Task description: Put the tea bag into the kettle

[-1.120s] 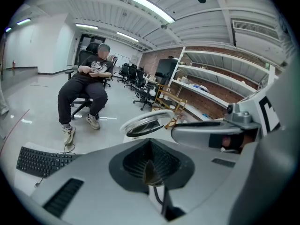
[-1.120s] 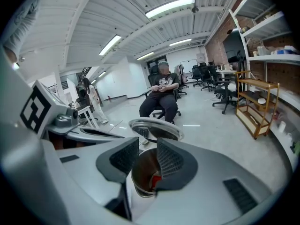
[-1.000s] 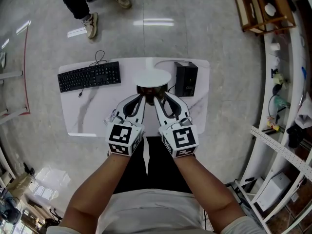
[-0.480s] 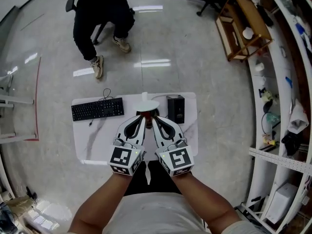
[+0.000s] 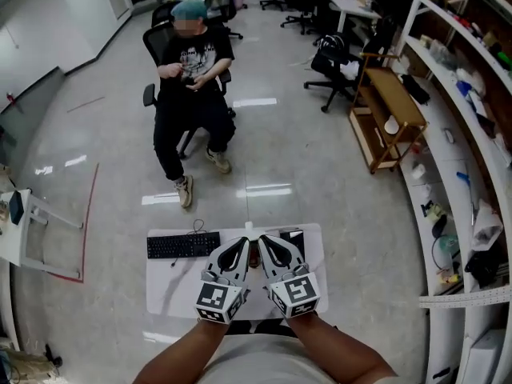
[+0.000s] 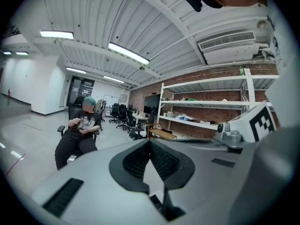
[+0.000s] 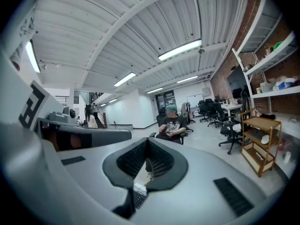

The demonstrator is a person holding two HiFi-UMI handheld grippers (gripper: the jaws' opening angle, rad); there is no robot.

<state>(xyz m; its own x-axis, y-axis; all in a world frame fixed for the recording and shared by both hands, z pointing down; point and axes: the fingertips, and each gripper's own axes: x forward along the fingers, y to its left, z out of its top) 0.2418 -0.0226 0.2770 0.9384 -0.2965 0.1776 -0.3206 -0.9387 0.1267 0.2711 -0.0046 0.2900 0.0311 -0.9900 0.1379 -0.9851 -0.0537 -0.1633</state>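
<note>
Head view: left gripper (image 5: 244, 242) and right gripper (image 5: 262, 240), both pinched shut on nothing, hang side by side above the white table (image 5: 172, 282), probably because the job is done; kettle hidden behind them, tea bag unseen.

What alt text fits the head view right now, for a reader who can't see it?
The left gripper and right gripper, both shut and empty, are held side by side above a white table carrying a black keyboard and a black box. A seated person is on the floor beyond it.
</note>
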